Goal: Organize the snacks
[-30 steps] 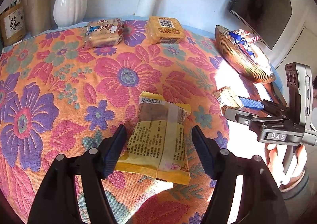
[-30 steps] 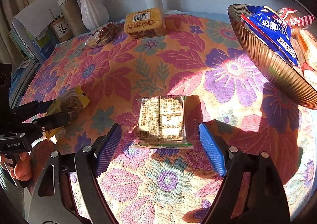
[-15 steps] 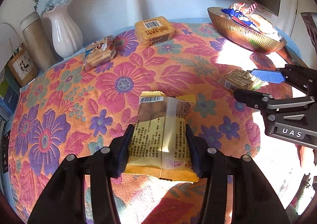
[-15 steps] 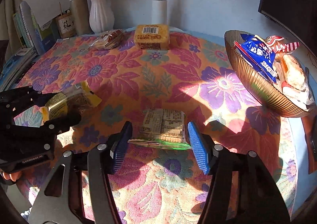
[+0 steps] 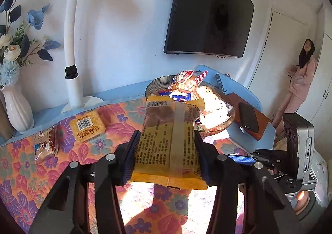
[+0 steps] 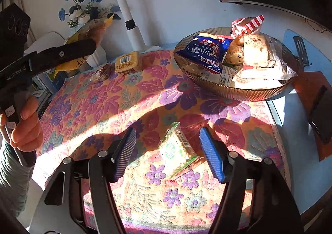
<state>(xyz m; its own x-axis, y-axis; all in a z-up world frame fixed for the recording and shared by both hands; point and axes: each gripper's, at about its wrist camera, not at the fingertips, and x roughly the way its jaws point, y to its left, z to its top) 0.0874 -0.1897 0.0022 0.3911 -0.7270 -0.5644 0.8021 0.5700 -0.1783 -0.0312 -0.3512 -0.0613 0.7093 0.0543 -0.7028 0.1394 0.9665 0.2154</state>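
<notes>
My left gripper (image 5: pixel 166 133) is shut on a yellow snack packet (image 5: pixel 168 147), held in the air above the flowered cloth. Just behind it is the ribbed bowl (image 5: pixel 153 86). The right wrist view shows the same gripper and packet (image 6: pixel 91 30) raised at the left, held by a hand. My right gripper (image 6: pixel 168 136) hovers low over the cloth and its jaws are opening. A green-and-white cracker packet (image 6: pixel 176 149) lies tilted on the cloth between its blue pads (image 6: pixel 211 155), and neither pad presses on it. The bowl (image 6: pixel 238 91) holds several wrapped snacks.
A square orange packet (image 5: pixel 87 126) and a clear biscuit packet (image 5: pixel 44 147) lie at the cloth's far side. A white vase (image 5: pixel 16 109) and a lamp stand (image 5: pixel 71 68) stand behind them. A phone on a brown mat (image 6: pixel 321 113) lies right of the bowl. A person (image 5: pixel 300 80) stands by the door.
The left gripper closed on the yellow packet and lifted it off the cloth toward the bowl. The right gripper closed around the cracker packet, then widened; the packet now lies tilted, green side up.
</notes>
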